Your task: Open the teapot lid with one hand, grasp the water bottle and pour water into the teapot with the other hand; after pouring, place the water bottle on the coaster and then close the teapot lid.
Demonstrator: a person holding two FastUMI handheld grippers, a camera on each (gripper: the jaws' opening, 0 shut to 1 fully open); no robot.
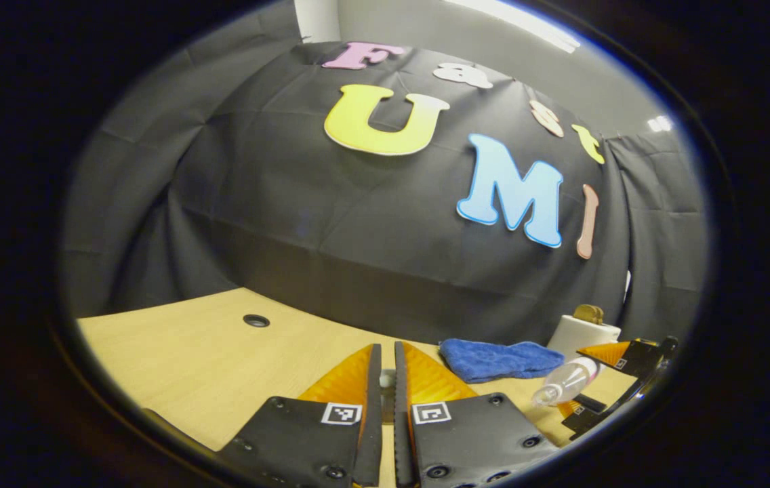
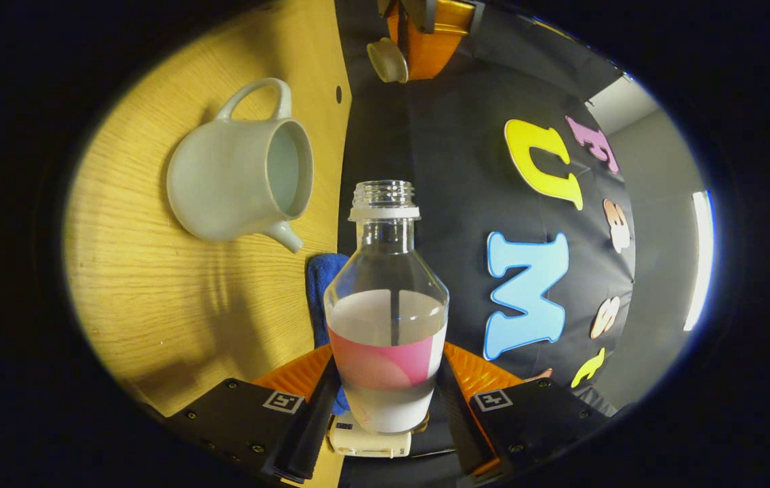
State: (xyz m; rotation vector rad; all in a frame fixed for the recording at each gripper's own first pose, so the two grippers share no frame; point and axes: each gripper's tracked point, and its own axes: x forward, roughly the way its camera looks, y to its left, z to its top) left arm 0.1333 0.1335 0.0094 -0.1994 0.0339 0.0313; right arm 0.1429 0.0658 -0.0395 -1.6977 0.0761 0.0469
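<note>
- Teapot: white, glossy, looped handle, short spout; open-topped, standing on the wooden desk.
- Teapot lid: pale, round, held up off the pot.
- Water bottle: clear, uncapped, pink label band, partly filled, tipped toward the teapot.

A white teapot is seen on the light woodgrain table. Beside the teapot, a clear water bottle is banded pink and white, with a blue cloth nearby.
</note>
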